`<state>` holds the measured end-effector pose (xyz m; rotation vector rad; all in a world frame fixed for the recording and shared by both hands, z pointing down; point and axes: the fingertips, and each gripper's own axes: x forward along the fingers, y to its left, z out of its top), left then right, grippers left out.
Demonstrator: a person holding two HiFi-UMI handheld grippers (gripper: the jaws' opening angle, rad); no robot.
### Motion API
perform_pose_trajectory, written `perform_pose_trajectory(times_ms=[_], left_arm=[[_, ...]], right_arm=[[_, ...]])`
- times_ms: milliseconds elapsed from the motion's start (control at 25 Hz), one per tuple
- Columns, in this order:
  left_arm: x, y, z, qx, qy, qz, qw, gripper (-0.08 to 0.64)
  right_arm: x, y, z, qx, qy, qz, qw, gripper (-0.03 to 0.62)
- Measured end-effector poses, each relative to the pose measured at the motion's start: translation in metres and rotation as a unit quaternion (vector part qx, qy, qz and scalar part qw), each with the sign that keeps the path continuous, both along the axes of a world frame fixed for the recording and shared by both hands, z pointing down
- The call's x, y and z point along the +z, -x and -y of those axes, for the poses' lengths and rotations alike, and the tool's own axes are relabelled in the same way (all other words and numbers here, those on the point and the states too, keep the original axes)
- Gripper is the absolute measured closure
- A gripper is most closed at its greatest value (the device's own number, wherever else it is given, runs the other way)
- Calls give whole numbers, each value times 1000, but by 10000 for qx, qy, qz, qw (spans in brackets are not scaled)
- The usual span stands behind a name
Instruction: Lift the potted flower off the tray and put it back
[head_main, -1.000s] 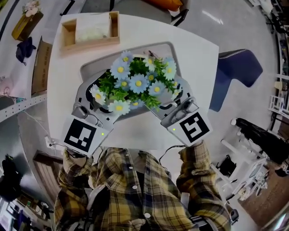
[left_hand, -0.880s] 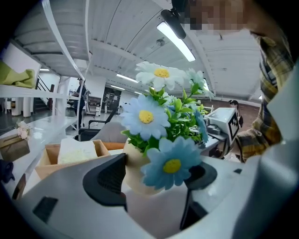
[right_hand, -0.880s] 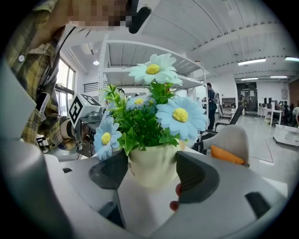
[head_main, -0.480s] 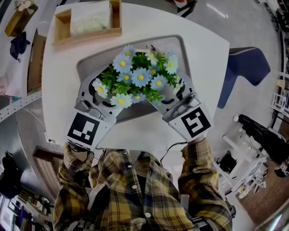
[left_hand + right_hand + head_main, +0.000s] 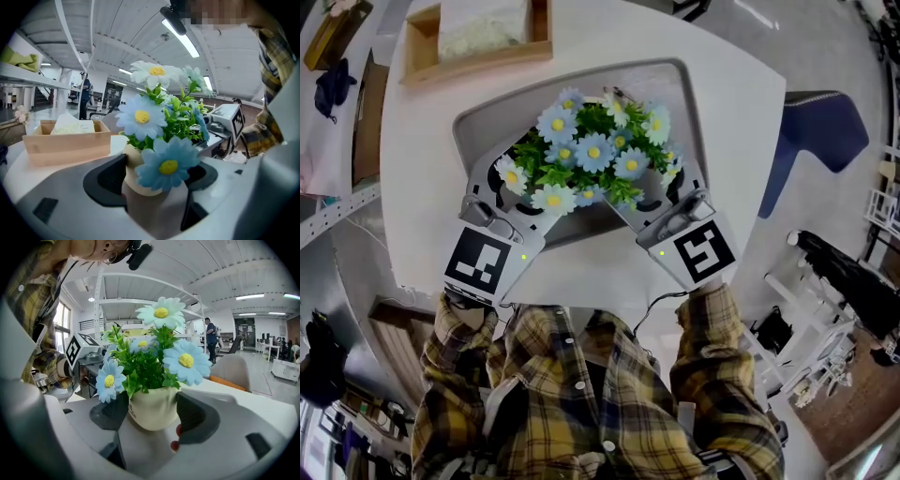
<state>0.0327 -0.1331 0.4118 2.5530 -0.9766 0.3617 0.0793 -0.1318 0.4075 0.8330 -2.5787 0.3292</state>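
Blue and white daisies of the potted flower [image 5: 591, 155] stood over the grey tray [image 5: 680, 89] in the head view. The left tool [image 5: 517, 187] and the right tool [image 5: 664, 192] reached in under the leaves from either side. Compared with a second earlier, the table [image 5: 422, 187], tray, flowers and both tools had slid up the frame together. The flower kept nearly the same place over the tray, so I judged the shift to be mostly the head tipping, not the plant travelling. From above, foliage hid the container, and it could not be told whether it rested on the tray or hung clear.

The left gripper view supplied what the head view lacked: the cream pot [image 5: 136, 185] sat between that tool's jaws, which were drawn narrow around it. The near pad lay against its side, and a blue bloom partly covered the other pad. A wooden box [image 5: 65, 140] stood behind.

The right gripper view showed the same pot from the opposite side, with both dark pads closed on its walls. It alone showed dark lettering on the pot. Neither tool's view showed the base, so I took the two-sided grip as set and the lift as barely begun, if begun at all.
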Motion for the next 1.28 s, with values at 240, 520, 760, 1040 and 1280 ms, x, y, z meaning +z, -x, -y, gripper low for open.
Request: perform_pose_trajectory(times_ms=[240,520,760,1040,1280], left_arm=[[4,1,0,-26,-35,32,10000,198],[10,1,1,-13,-172,127,9998,198],[18,2,2,-65,-232,144,9996,198],[16,5,-3,-168,-243,173,9994,198],[9,11,-17,-229,-214,187,9993,198]], right_arm=[[4,1,-1,16,-42,-34,10000,278],[11,1,1,18,-99,-122,9999,282],[18,0,2,113,-50,-111,9999,282],[24,-7,-4,241,57,-140,9996,282],[18,-21,-18,382,177,-108,9991,290]])
